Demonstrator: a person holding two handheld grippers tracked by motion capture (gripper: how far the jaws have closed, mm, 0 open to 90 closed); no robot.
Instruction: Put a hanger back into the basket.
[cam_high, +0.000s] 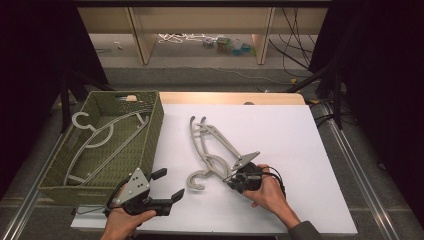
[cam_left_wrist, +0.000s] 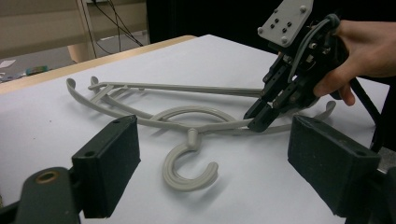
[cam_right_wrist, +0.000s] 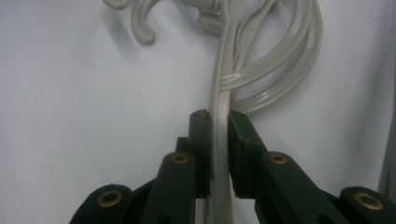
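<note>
One hanger (cam_high: 97, 140) in basket (cam_high: 150, 145), high view.

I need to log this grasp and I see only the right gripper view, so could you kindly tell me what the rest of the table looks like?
Observer: Your right tongs are shut on the hanger that lies on the white sheet, gripping one arm near the hook.
Operator: Thank you. Where are the other tongs?
Observer: The left tongs are open with nothing between them, over the sheet's near edge beside the hook.
Operator: Is there anything else nearby?
Observer: A green woven basket stands at the left of the sheet, with a second hanger lying inside it.
</note>
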